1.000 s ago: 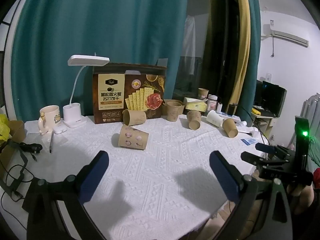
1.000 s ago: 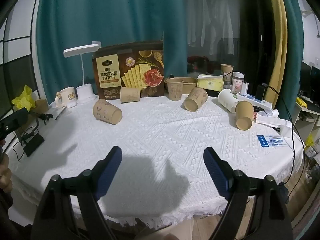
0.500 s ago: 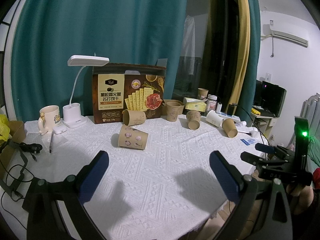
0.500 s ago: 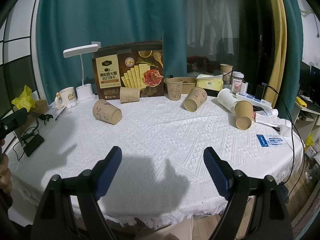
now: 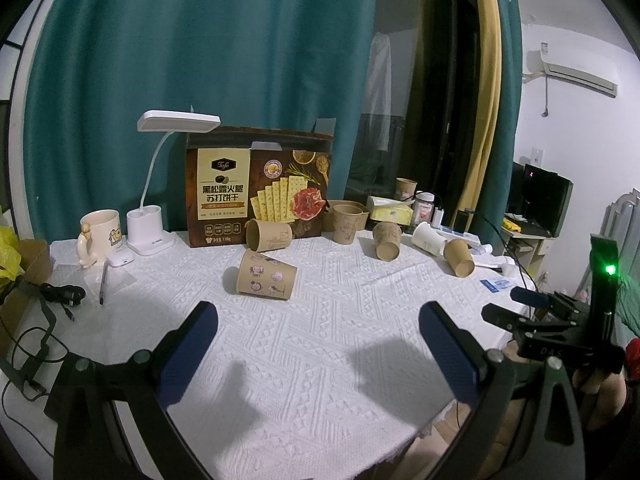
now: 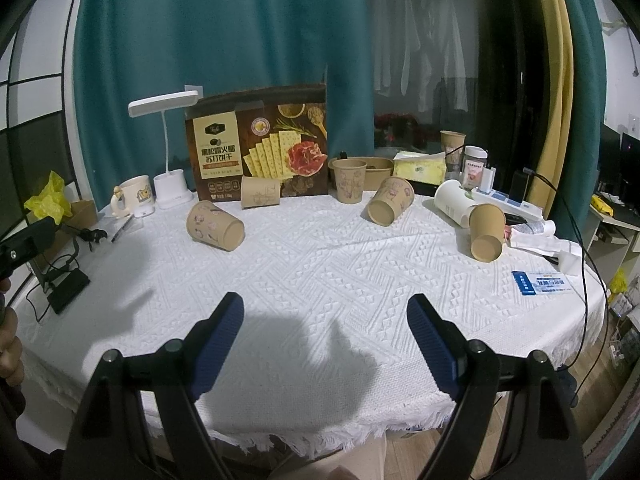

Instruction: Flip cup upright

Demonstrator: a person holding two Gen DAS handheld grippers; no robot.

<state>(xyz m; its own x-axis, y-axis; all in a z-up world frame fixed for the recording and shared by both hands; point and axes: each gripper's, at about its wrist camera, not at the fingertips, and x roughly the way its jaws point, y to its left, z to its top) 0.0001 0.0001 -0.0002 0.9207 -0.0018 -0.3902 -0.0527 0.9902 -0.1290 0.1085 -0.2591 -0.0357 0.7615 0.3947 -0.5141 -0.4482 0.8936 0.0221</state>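
On the white cloth (image 6: pixel 320 264), several paper cups lie tipped, and your task has not begun: none of them is gripped or touched. Your left gripper (image 5: pixel 316 344) hovers over the near edge of the table with its jaws spread wide and nothing between them; your right gripper (image 6: pixel 320 336) does likewise, wide open and empty. The nearest cup (image 5: pixel 267 275) lies on its side ahead of the left gripper, well apart from both sets of fingers. A second cup (image 5: pixel 268 235) rests on its side against the cracker box (image 5: pixel 260 186). Further right, a third cup (image 6: pixel 390 206) and a fourth (image 6: pixel 486 232) lie tipped with their mouths toward you, the fourth beside a white cup (image 6: pixel 452 202) that is also down. One cup (image 6: pixel 349 180) already stands upright near the box. Everything remains to do: approach, grasp, turn, release. Which tipped cup is meant cannot be told. The far clutter at right is small and dim, and the lamp (image 5: pixel 160 184) and mug (image 5: pixel 100 236) play no part. Only a sliver of your left hand shows at the right view's edge.
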